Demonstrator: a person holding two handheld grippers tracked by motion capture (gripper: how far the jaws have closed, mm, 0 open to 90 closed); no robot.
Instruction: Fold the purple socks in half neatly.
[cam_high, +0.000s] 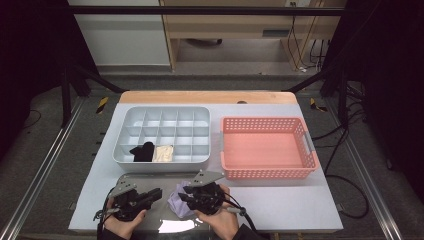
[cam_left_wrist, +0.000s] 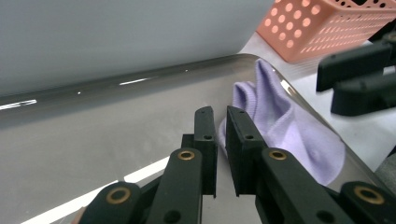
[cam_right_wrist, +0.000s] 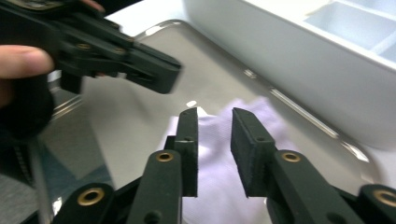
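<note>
My left gripper (cam_high: 153, 194) hangs over the shiny tray (cam_high: 165, 227) with jaws a little apart and empty, so next I should ease my right gripper (cam_high: 184, 196) (jaws also apart) down onto the purple sock (cam_high: 179, 204) lying there.
</note>
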